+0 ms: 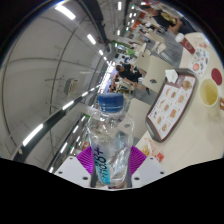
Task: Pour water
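Both fingers (pixel 96 158) of the gripper (pixel 112 162) are pinching a clear, blue-capped water bottle (pixel 110 140), tilting near a yellow cup (pixel 208 92).

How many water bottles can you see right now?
1. The clear water bottle with the blue cap sits between the fingers, which press on it from both sides, just short of the tray on the table. Others may be hidden farther off.
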The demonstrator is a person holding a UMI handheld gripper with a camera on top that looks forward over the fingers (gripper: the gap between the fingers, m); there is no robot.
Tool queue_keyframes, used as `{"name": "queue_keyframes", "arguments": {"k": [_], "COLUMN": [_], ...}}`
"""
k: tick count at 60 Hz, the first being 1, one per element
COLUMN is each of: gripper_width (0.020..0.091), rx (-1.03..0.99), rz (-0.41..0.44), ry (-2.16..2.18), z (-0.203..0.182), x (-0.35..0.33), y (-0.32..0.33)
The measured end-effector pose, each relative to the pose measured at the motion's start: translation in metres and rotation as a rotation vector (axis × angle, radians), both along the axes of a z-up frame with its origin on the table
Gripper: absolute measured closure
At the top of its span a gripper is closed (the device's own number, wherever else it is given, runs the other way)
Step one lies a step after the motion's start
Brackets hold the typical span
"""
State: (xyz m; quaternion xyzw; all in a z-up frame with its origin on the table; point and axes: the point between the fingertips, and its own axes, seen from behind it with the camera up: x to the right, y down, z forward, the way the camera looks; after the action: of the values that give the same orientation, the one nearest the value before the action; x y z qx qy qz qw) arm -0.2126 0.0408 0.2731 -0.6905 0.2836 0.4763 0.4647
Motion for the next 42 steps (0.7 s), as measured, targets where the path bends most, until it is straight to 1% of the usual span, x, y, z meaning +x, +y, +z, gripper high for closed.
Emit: {"name": "queue_keyframes", "arguments": {"k": [1,2,3,8,11,19,25,27,28,30,35,42], "gripper_width": [0.0709,0.0709,0.071,0.0709,0.0709,0.0713,0.0715,0.0712,0.0713,0.0711,0.0711,0.071], "rx": [-0.018,-0.028,-0.043,-0.099,-0.137,-0.22,-0.28,-0.298,-0.304,-0.314,-0.325,-0.308], "rz": [-0.001,-0.005,-0.004,-0.022,-0.04,-0.108,-0.148,-0.144,-0.151,-0.155,-0.15,-0.1], "ry": [0.048,0.089,0.133,0.34,0.437,0.682,0.812,0.837,0.834,0.84,0.853,0.665], "z": [0.004,-0.006,0.002,-0.018,-0.026,-0.057,-0.085,-0.084,-0.092,-0.095,-0.095,-0.086], "x": [0.007,0.015,0.02,0.053,0.072,0.11,0.125,0.132,0.13,0.132,0.137,0.136], "y": [-0.004,0.009,0.0,0.021,0.021,0.031,0.043,0.032,0.039,0.041,0.038,0.04]}}
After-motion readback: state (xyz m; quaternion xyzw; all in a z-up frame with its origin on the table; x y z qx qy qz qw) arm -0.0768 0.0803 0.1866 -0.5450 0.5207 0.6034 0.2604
